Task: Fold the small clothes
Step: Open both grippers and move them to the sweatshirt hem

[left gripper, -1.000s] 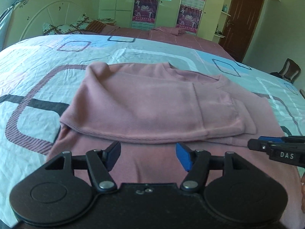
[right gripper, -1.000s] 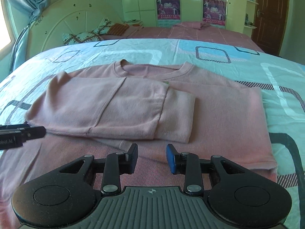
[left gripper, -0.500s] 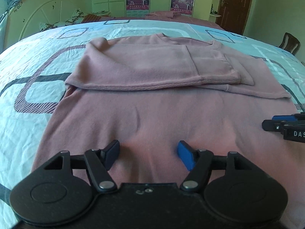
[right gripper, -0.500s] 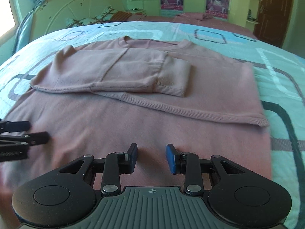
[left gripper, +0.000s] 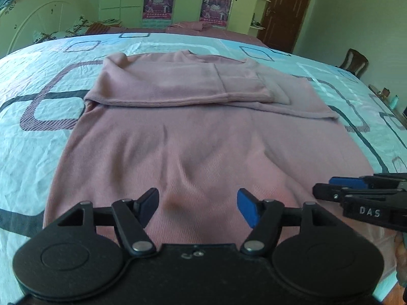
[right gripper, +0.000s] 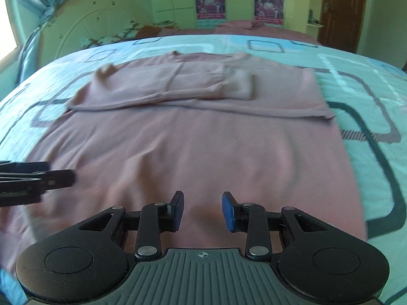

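A pink long-sleeved sweater [left gripper: 203, 139] lies flat on the bed, both sleeves [left gripper: 183, 86] folded across the chest near the collar. It also shows in the right wrist view [right gripper: 198, 147]. My left gripper [left gripper: 198, 207] is open and empty, low over the sweater's lower body near the hem. My right gripper [right gripper: 202, 211] is open and empty, also over the lower body, to the right of the left one. The right gripper's fingers [left gripper: 338, 190] show at the right edge of the left wrist view; the left gripper's fingers [right gripper: 51, 178] show at the left edge of the right wrist view.
The bed has a light blue sheet [left gripper: 38, 101] with dark rectangle patterns. A white headboard [right gripper: 84, 25] and pillows stand at the far left. Wardrobes with posters [left gripper: 157, 2] and a brown door [left gripper: 287, 7] are behind. A chair [left gripper: 354, 61] stands at the right.
Both grippers have drawn back from the folded sleeves toward the sweater's hem; much more of the lower body now shows. Both stay open.
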`<action>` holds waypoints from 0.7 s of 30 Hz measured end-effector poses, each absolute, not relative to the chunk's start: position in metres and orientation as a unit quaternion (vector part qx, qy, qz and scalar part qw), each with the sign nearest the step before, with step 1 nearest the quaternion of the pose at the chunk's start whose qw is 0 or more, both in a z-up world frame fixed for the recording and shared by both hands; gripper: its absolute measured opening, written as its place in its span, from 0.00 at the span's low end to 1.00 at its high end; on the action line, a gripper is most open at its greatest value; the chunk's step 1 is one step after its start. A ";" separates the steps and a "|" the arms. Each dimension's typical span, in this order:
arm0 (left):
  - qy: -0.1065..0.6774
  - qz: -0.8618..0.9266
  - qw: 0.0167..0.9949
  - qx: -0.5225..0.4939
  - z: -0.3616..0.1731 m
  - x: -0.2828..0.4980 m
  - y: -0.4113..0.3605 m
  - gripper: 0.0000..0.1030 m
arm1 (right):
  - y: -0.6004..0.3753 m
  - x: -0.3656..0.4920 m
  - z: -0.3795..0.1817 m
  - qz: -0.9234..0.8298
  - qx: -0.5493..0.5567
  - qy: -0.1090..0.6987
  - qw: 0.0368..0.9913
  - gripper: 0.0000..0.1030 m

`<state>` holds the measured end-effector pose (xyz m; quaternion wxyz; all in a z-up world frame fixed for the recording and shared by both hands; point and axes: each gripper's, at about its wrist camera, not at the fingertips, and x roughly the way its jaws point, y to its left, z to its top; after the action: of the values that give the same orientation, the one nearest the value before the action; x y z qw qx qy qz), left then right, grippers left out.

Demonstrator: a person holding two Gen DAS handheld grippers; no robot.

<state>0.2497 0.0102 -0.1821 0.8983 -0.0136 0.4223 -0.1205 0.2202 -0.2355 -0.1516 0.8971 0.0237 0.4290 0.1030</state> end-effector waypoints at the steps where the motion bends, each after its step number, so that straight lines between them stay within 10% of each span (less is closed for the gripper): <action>1: 0.428 -0.124 0.895 -0.006 -0.186 0.245 0.009 0.64 | -0.228 0.215 -0.153 0.105 0.018 0.431 0.896 0.32; 21: 0.430 -0.097 0.898 -0.013 -0.179 0.181 0.070 0.64 | -0.260 0.138 -0.153 0.013 0.017 0.433 0.901 0.32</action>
<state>0.1811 0.0697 -0.1786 0.8976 -0.0135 0.4296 -0.0974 0.1376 -0.2602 -0.1527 0.9013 0.0173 0.4326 0.0126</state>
